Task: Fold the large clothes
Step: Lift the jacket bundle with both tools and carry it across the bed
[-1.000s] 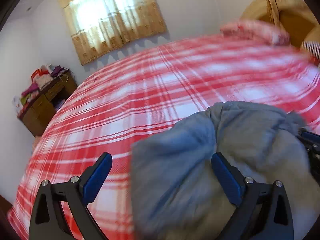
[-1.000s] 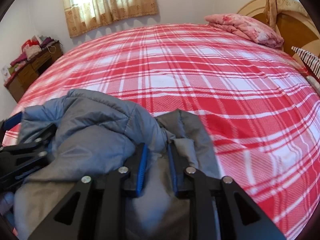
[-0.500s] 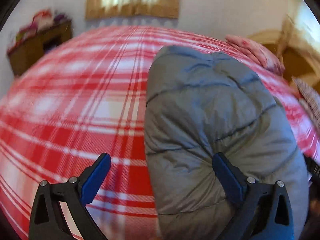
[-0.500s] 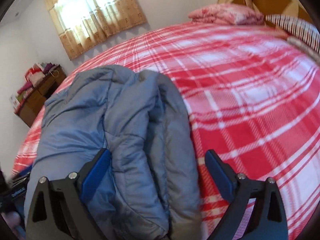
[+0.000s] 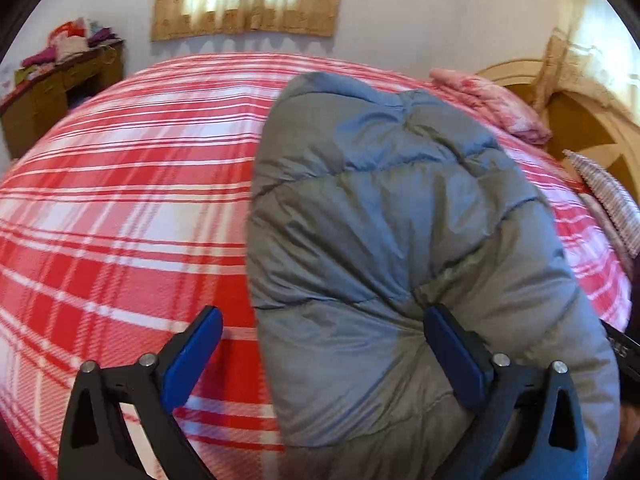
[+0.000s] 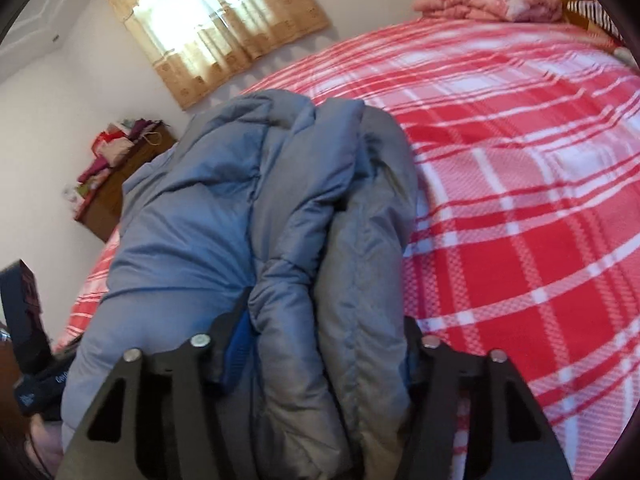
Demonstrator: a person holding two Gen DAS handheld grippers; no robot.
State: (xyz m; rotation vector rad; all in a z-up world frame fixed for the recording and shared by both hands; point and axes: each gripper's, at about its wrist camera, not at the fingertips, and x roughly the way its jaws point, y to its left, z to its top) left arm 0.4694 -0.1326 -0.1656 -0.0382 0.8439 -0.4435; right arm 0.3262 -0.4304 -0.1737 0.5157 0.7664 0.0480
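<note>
Jacket (image 6: pixel 256 216) folds now sit between my right gripper (image 6: pixel 324 356) fingers, which were spread a moment ago; my left gripper (image 5: pixel 320 348) stays spread, its three-o'clock finger pressing padding.

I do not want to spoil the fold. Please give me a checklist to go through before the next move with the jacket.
1. Right gripper holds the jacket: ok, jaws closed on the folded layers.
2. Left gripper free: ok, open; one finger only presses the jacket.
3. Jacket lies fully on the bed: cannot tell, its near end is hidden.
4. Sleeves tucked in: cannot tell.
5. Room ahead on the bed: ok, bare plaid up to the pink blanket.
</note>
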